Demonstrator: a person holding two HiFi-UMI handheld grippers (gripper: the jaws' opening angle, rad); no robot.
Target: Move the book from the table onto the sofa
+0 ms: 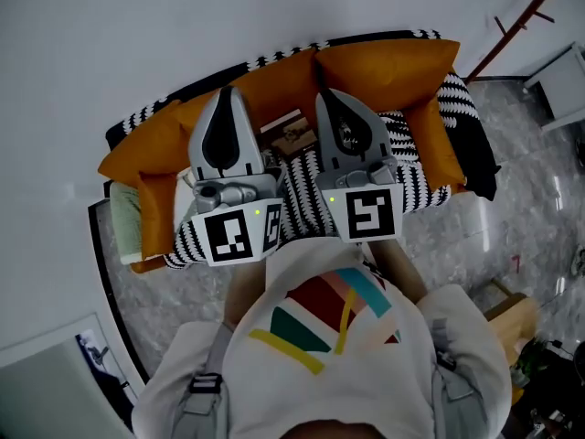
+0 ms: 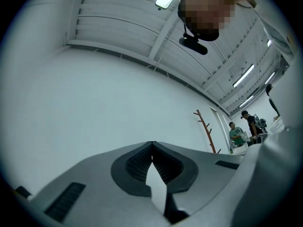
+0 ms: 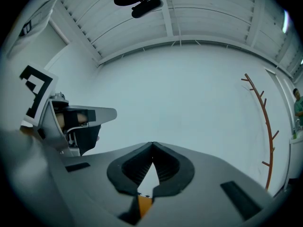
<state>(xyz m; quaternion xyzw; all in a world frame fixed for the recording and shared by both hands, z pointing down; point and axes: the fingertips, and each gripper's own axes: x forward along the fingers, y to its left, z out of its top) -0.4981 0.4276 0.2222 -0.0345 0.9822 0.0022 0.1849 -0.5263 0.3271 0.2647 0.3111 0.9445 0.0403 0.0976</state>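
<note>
The book (image 1: 291, 133) lies flat on the sofa (image 1: 384, 67), on the black-and-white patterned throw between the orange back cushions. My left gripper (image 1: 228, 94) hovers just left of it and my right gripper (image 1: 326, 96) just right of it, side by side, neither touching it. In the left gripper view the left gripper (image 2: 152, 143) has its tips together, with only the white wall beyond. The right gripper (image 3: 152, 144) is shut too and holds nothing; a sliver of orange cushion shows under it. The right gripper view also catches the left gripper (image 3: 71, 122) at its left.
A black garment (image 1: 475, 154) hangs over the sofa's right arm. A red-brown coat stand (image 1: 521, 26) stands at the back right by the wall. A wooden piece (image 1: 512, 323) sits on the marble floor at right. People (image 2: 236, 134) stand far off.
</note>
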